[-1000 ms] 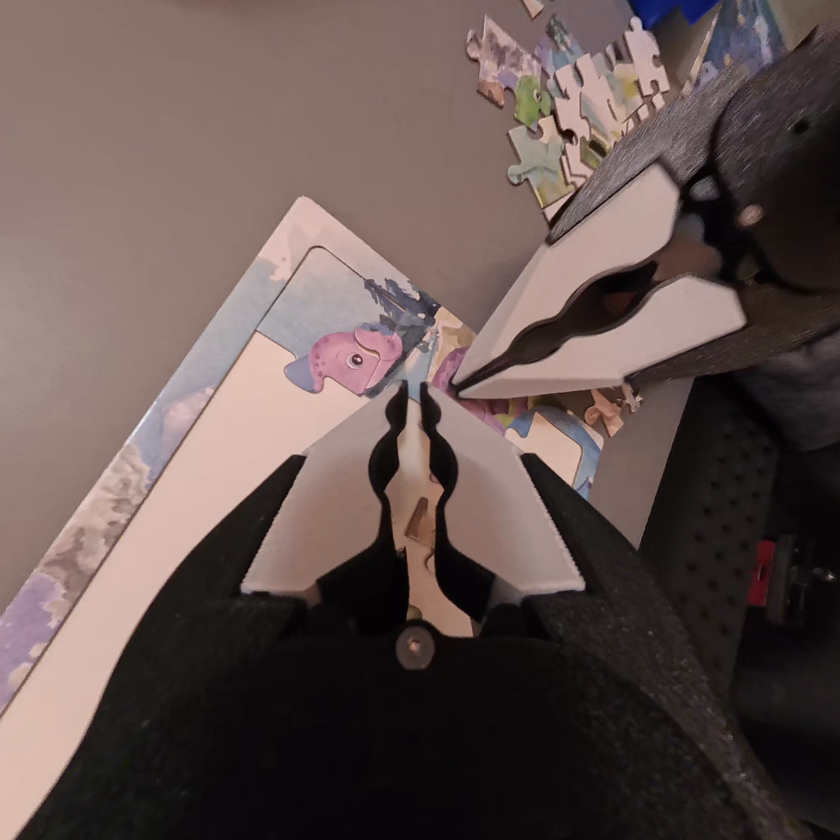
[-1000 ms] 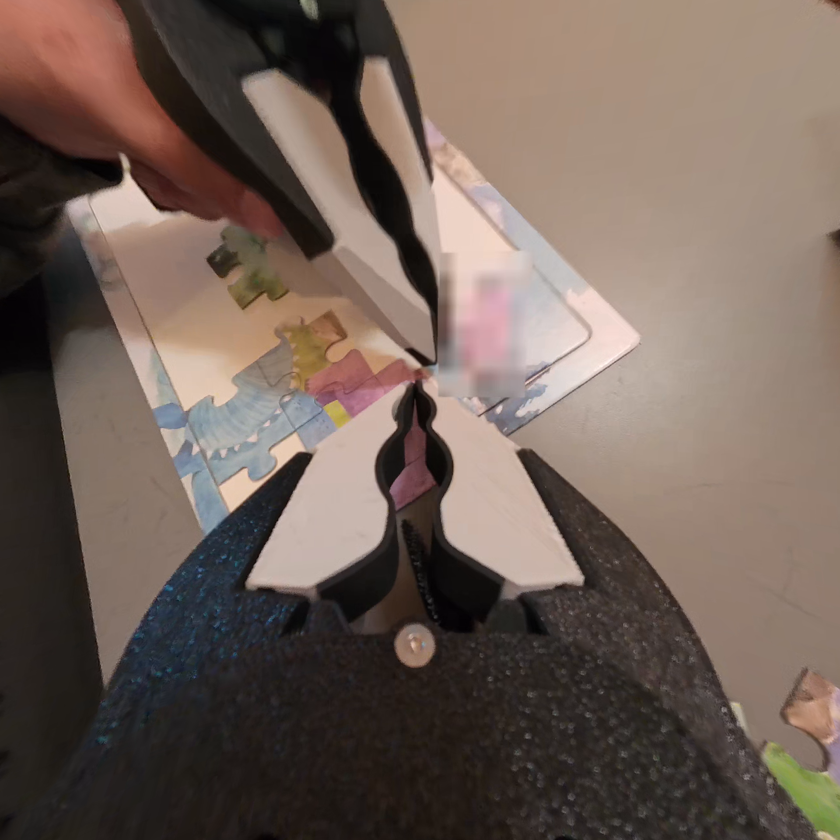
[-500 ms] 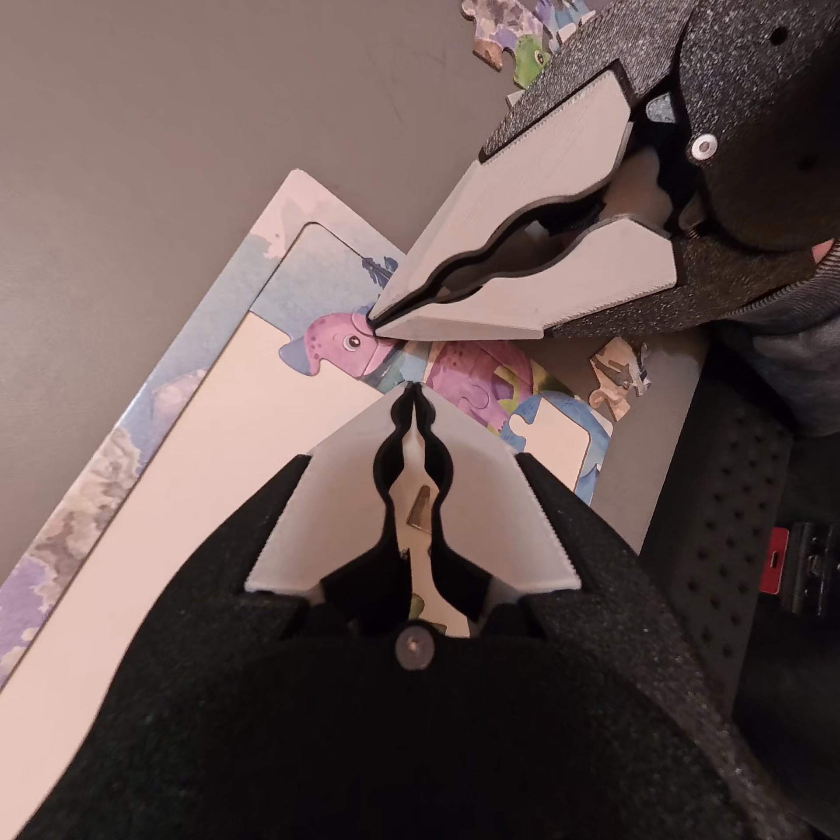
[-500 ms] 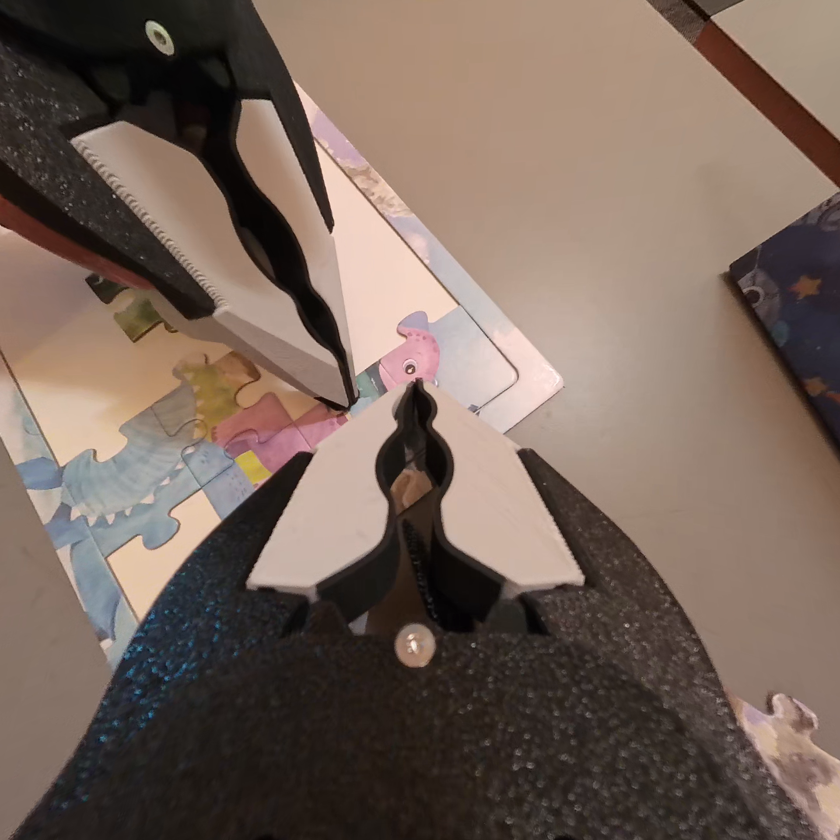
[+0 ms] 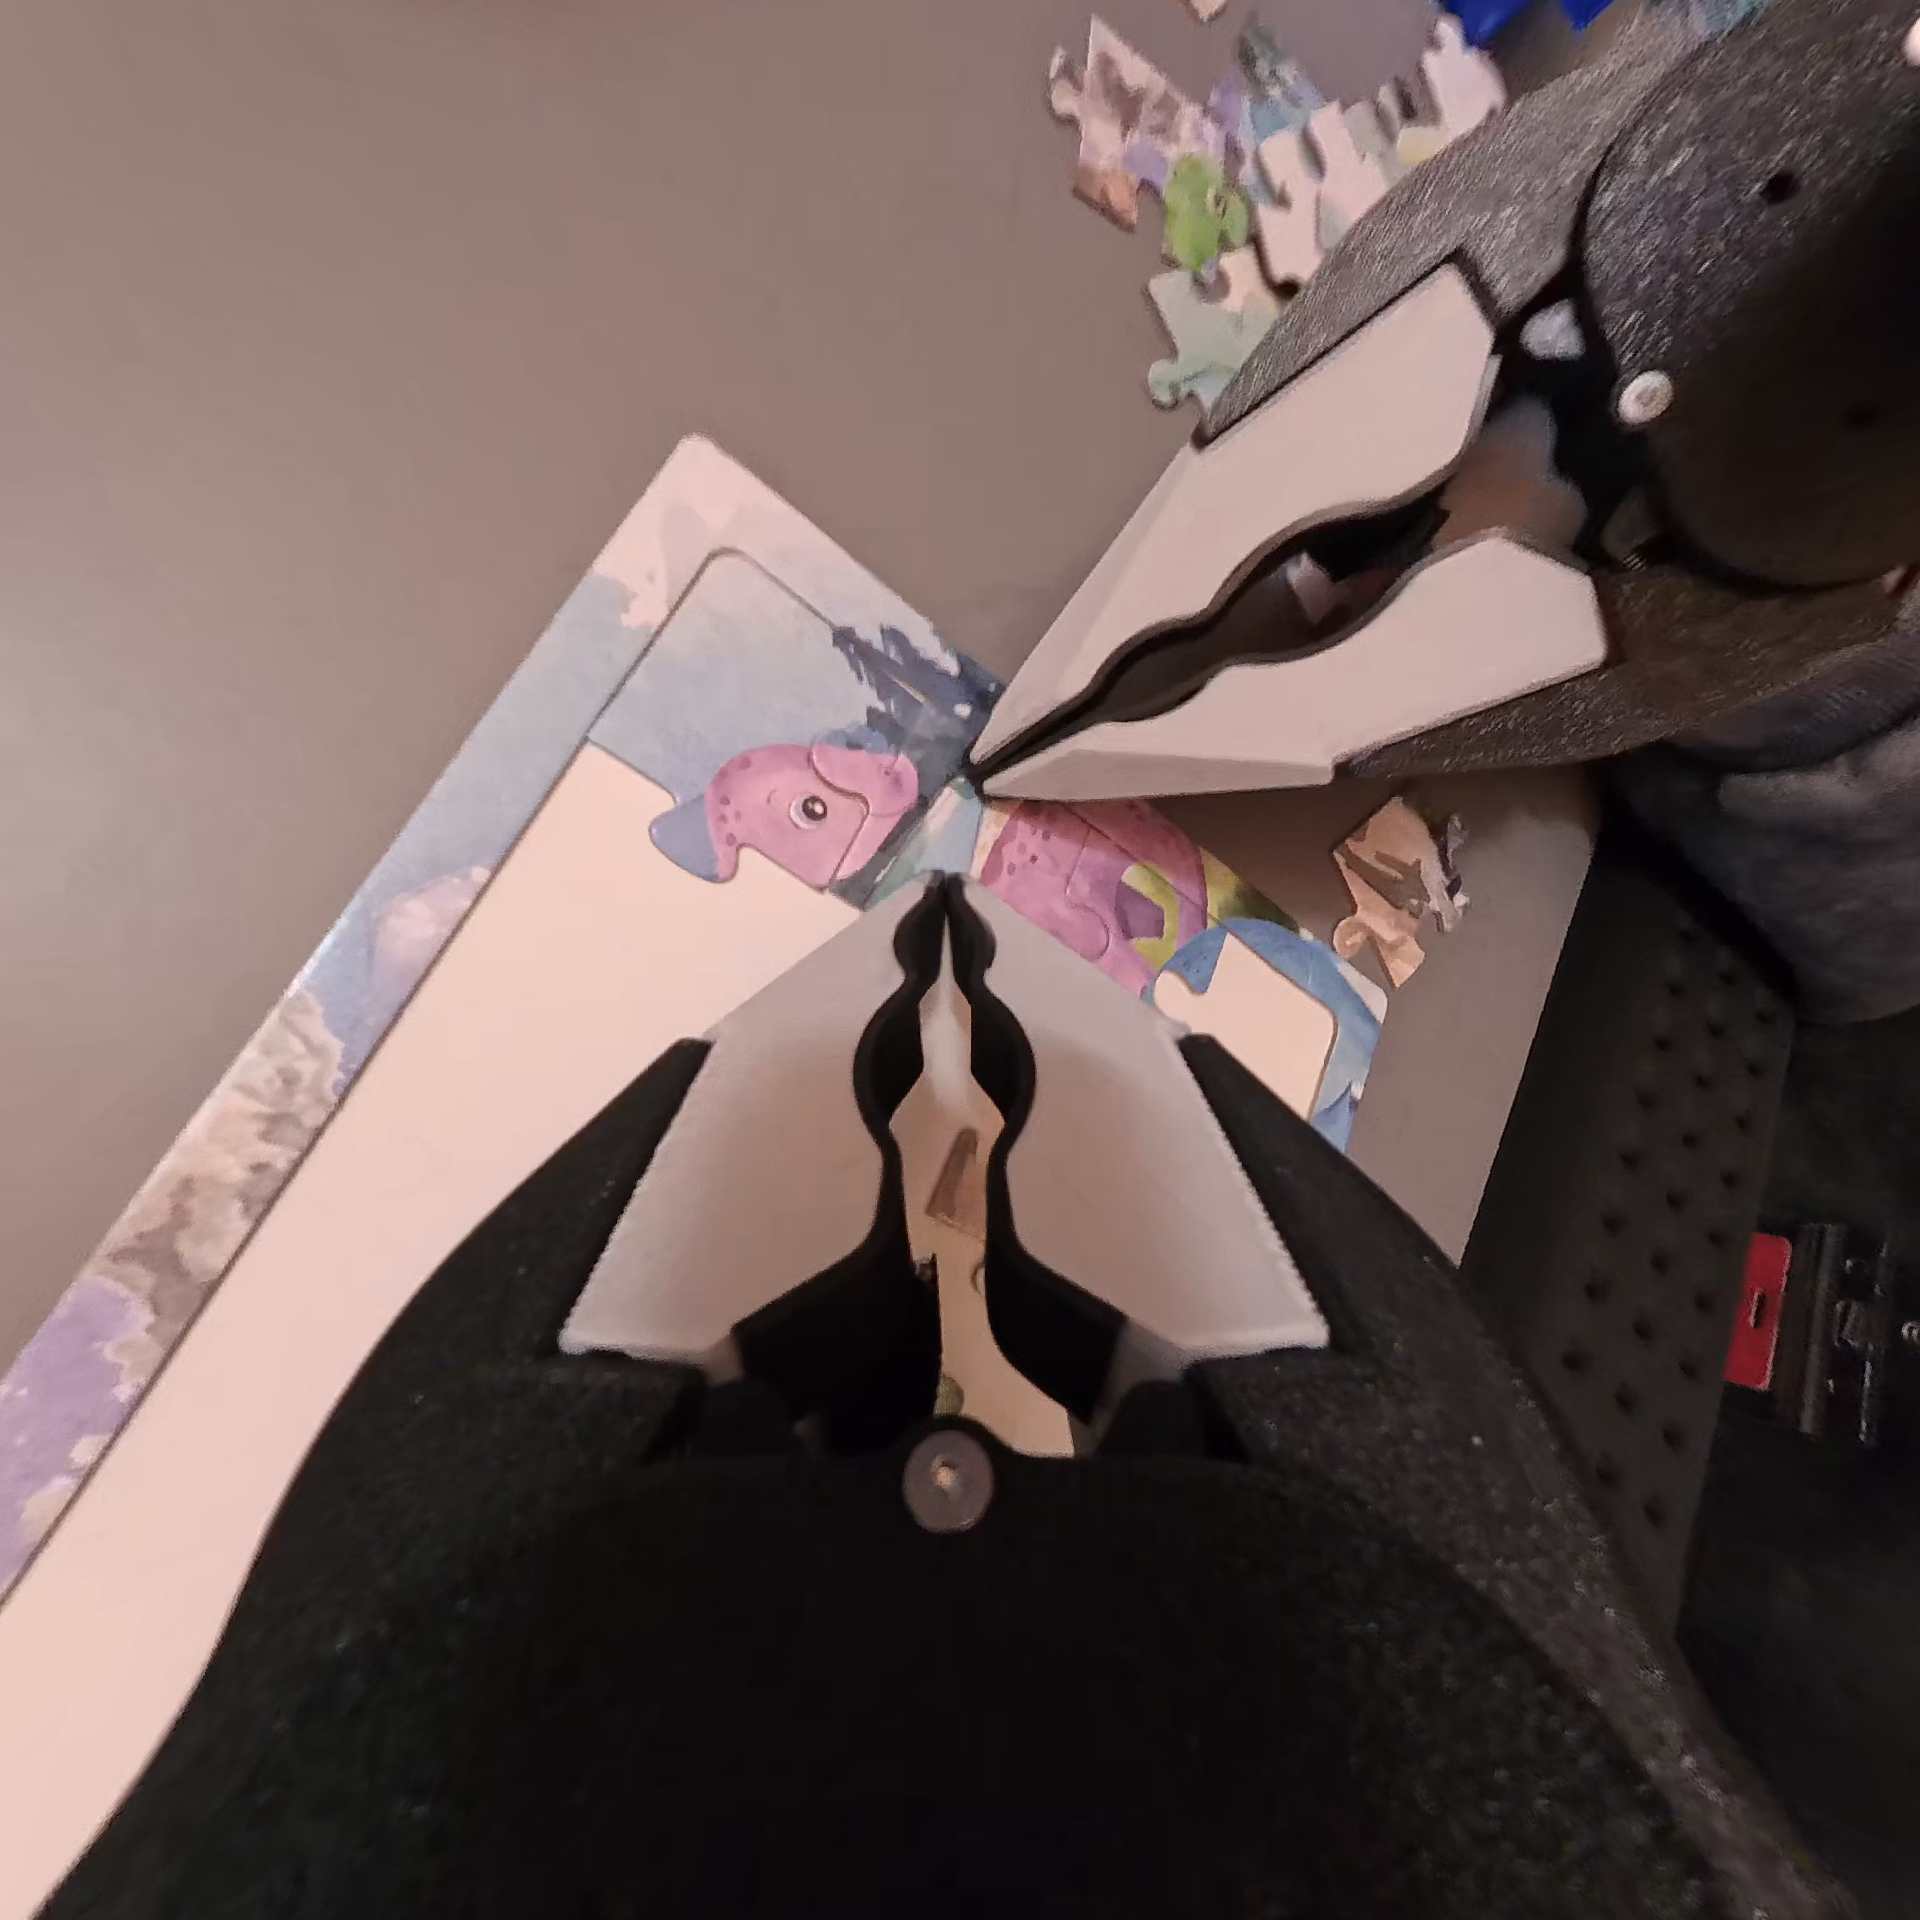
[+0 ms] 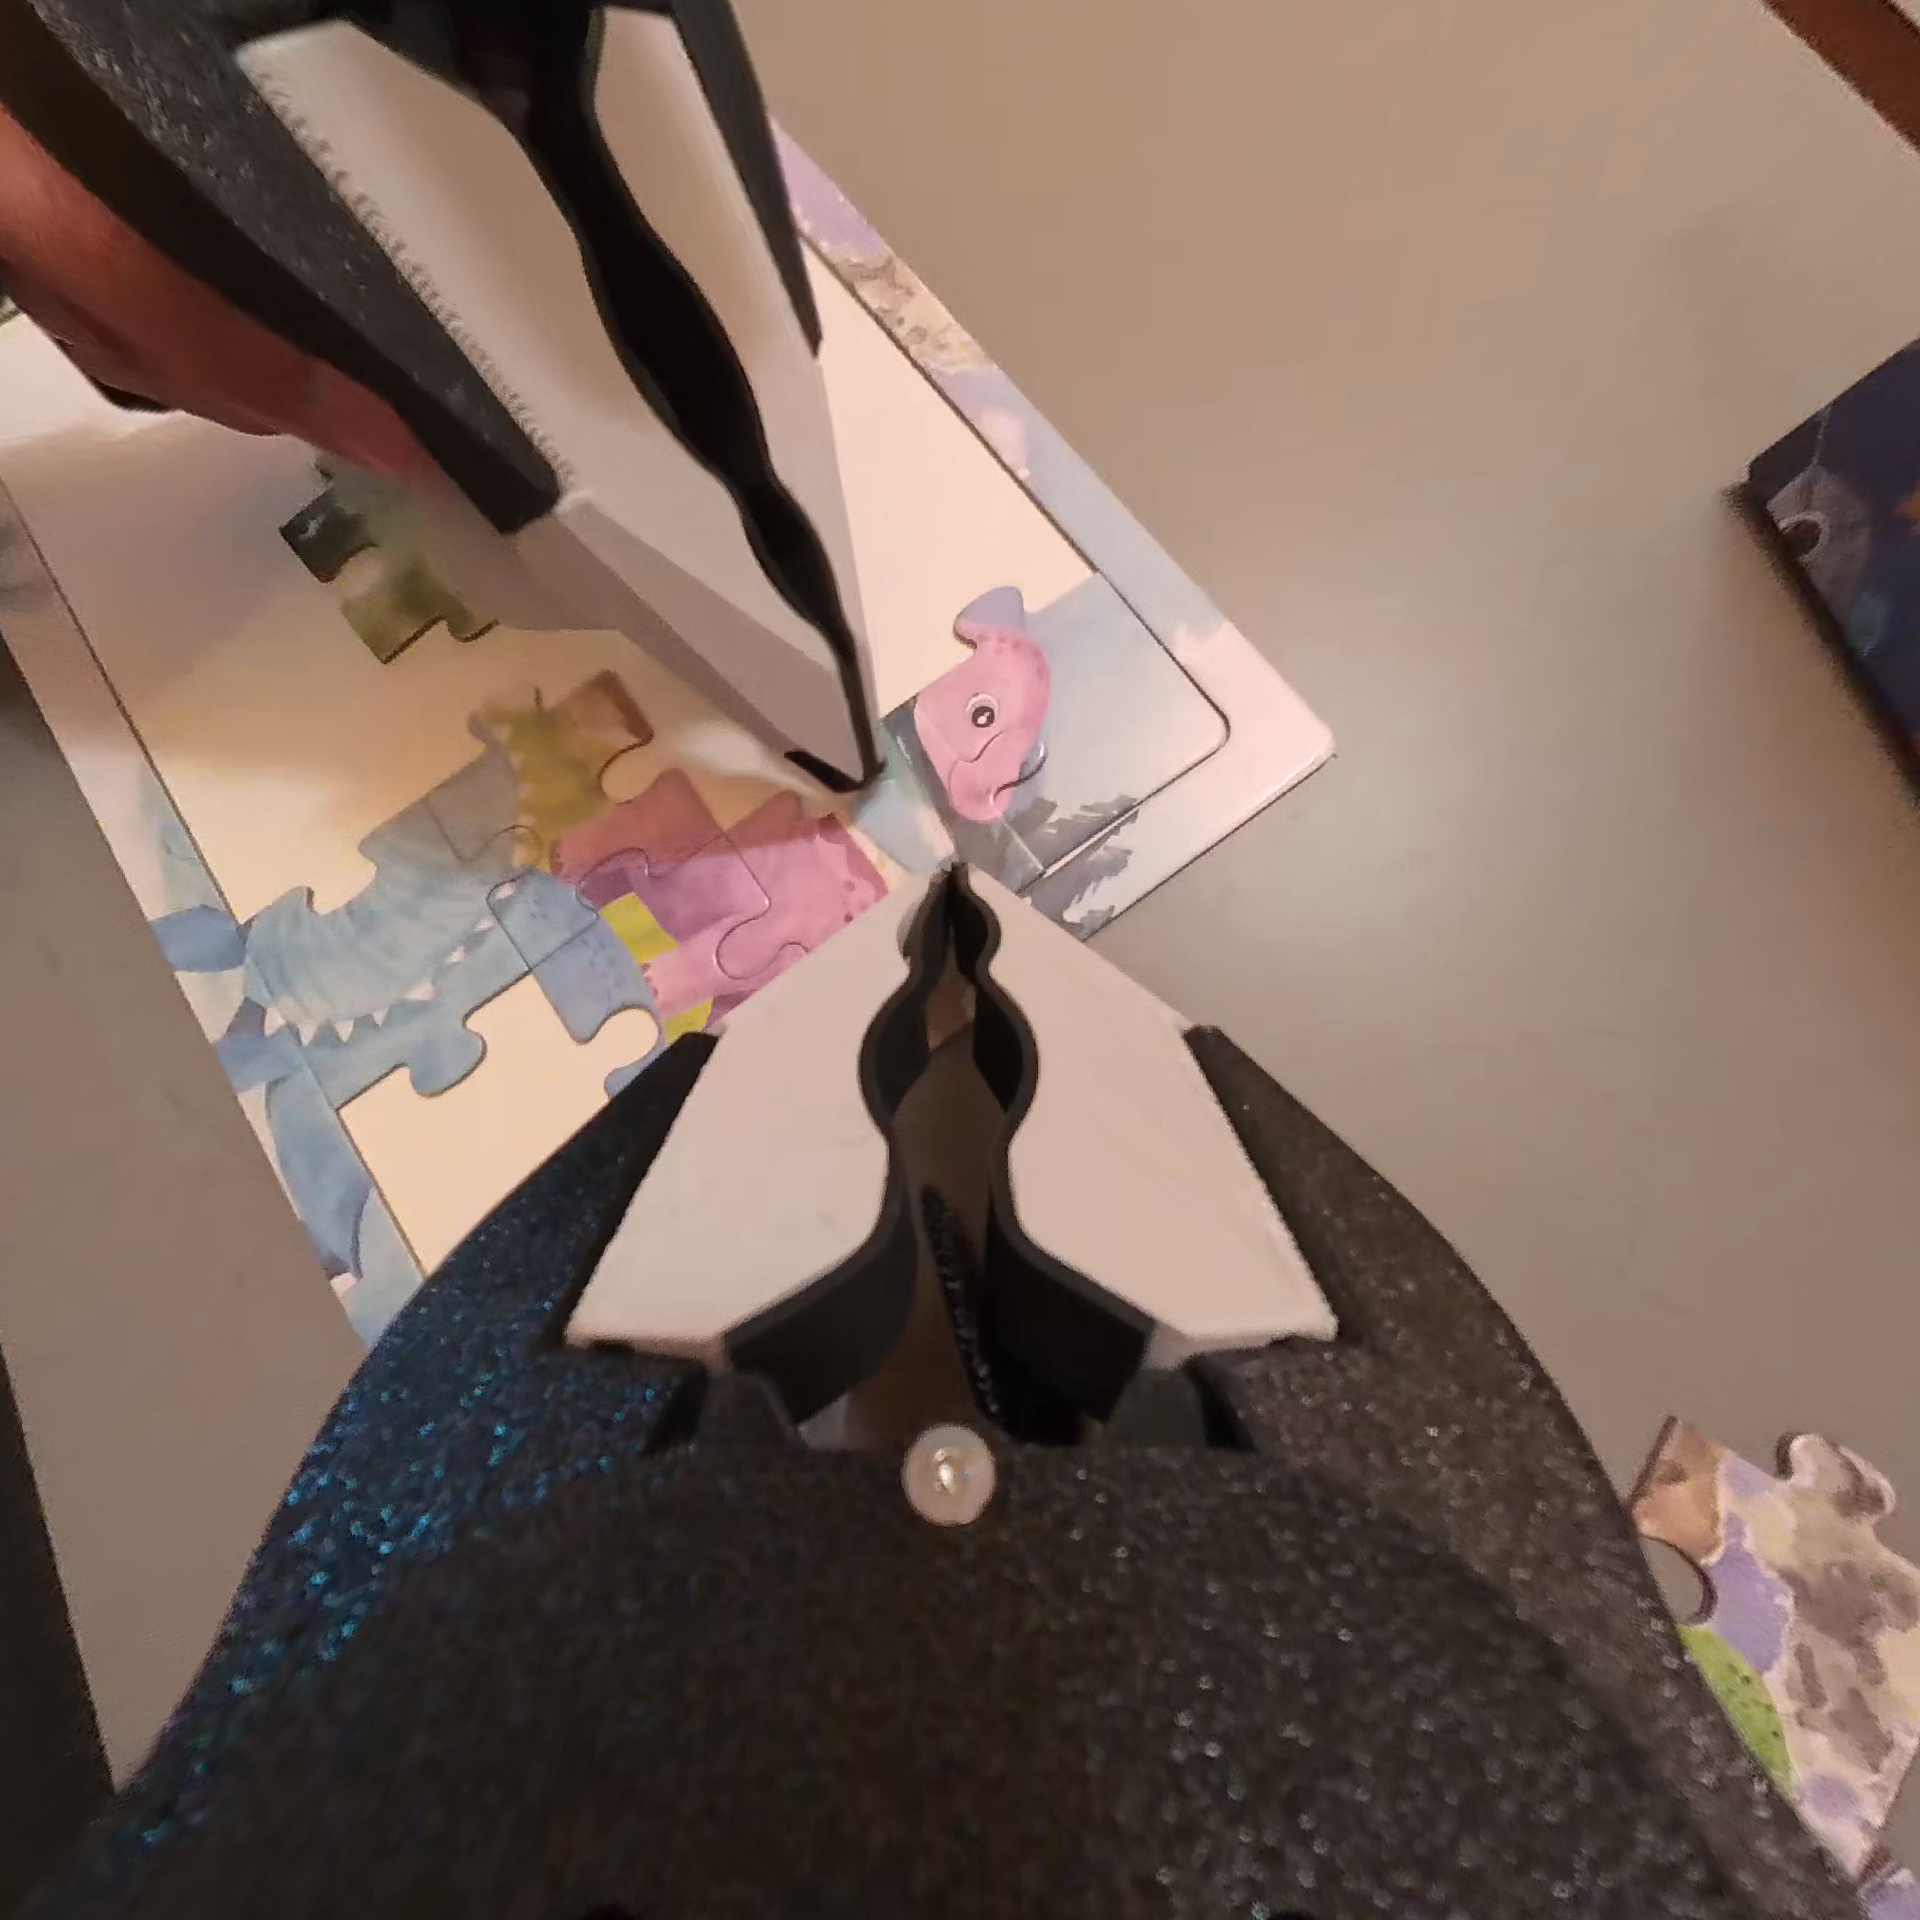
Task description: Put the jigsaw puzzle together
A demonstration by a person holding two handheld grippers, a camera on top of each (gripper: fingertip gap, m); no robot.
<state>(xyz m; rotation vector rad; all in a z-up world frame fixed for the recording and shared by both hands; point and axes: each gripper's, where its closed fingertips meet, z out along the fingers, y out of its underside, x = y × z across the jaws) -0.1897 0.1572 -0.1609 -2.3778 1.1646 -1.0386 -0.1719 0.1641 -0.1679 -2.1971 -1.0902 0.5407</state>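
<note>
Both grippers, left [image 5: 945, 883] and right [image 6: 951, 878], are seen clenched empty, tips pressed either side of the pale piece [image 5: 951, 831] at frame centre.

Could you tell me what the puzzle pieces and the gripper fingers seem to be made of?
Puzzle pieces: probably matte printed cardboard, flat with die-cut tabs. Left gripper fingers: seemingly smooth white plastic, lined with black rubbery wavy pads.

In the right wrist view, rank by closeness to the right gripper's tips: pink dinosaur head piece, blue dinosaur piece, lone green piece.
From the right gripper:
1. Pink dinosaur head piece, just ahead, slightly right.
2. Blue dinosaur piece, left, near the tray's edge.
3. Lone green piece, far left, beside the left gripper.
</note>
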